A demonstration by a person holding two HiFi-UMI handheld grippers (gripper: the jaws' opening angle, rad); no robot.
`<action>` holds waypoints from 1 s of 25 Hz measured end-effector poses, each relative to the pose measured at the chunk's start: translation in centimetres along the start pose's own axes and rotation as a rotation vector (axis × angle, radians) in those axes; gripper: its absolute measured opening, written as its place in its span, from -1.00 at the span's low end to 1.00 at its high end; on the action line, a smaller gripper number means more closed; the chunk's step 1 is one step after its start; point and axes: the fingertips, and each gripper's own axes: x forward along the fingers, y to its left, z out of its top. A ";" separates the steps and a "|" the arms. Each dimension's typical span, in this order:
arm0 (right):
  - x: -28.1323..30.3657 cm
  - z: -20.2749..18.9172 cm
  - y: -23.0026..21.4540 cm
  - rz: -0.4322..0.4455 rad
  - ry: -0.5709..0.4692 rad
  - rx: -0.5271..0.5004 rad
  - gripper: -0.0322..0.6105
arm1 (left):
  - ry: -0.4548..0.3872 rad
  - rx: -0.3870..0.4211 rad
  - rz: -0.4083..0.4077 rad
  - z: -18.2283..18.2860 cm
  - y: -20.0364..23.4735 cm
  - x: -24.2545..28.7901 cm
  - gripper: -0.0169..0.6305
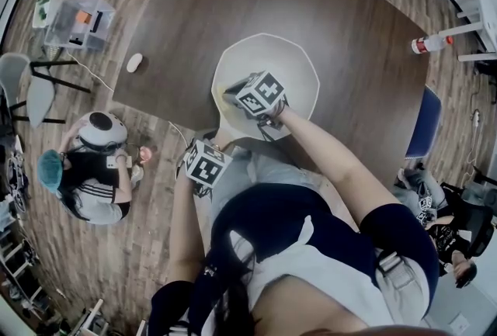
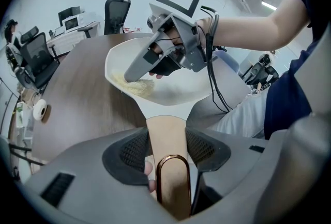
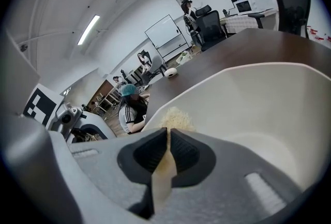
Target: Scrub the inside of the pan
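Observation:
A white pan point(image 1: 299, 71) sits on the dark brown table point(image 1: 233, 8) near its front edge. My left gripper point(image 1: 213, 150) is shut on the pan's tan handle point(image 2: 165, 166), which carries a copper loop. My right gripper point(image 1: 233, 91) reaches down inside the pan and is shut on a thin yellowish scrub pad point(image 3: 176, 116). The pad point(image 2: 138, 85) presses against the pan's inner wall point(image 2: 176, 91) on the left side, just under the right gripper's tips point(image 2: 132, 75). In the right gripper view the white pan interior point(image 3: 258, 109) fills the right half.
A small white roll point(image 1: 134, 62) lies at the table's left edge. A person in a teal cap point(image 1: 85, 171) sits on the floor to the left. A clear bin point(image 1: 78, 20), a red-capped bottle point(image 1: 431, 43) and a blue chair point(image 1: 423, 125) stand around the table.

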 end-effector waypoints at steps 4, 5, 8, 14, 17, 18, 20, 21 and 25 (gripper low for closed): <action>0.2 0.5 -0.4 -0.016 -0.017 -0.016 -0.84 | -0.001 0.003 -0.002 0.0 0.1 0.0 -0.25; 0.2 0.7 -0.5 -0.022 -0.027 -0.021 -0.84 | -0.001 0.004 -0.002 0.0 0.2 0.0 -0.25; 0.1 1.6 -1.0 -0.050 -0.070 -0.022 -0.84 | -0.004 0.009 0.000 0.1 0.2 -0.2 -0.25; -0.2 2.5 -2.6 -0.120 -0.109 -0.027 -0.84 | -0.001 0.023 0.000 0.3 0.1 0.0 -0.25; -0.6 3.0 -3.5 -0.163 -0.138 -0.014 -0.84 | -0.001 0.024 0.001 0.3 0.1 0.1 -0.25; -0.8 3.2 -3.8 -0.175 -0.151 -0.011 -0.84 | 0.000 0.025 0.002 0.3 0.1 0.1 -0.25; -1.1 3.4 -4.3 -0.195 -0.174 -0.010 -0.84 | 0.004 0.028 0.004 0.3 0.0 0.2 -0.25; -1.2 3.6 -4.5 -0.204 -0.182 -0.010 -0.84 | 0.005 0.030 0.004 0.3 0.0 0.2 -0.25; -1.6 4.1 -5.3 -0.236 -0.199 -0.006 -0.84 | 0.007 0.036 0.005 0.1 0.0 0.2 -0.25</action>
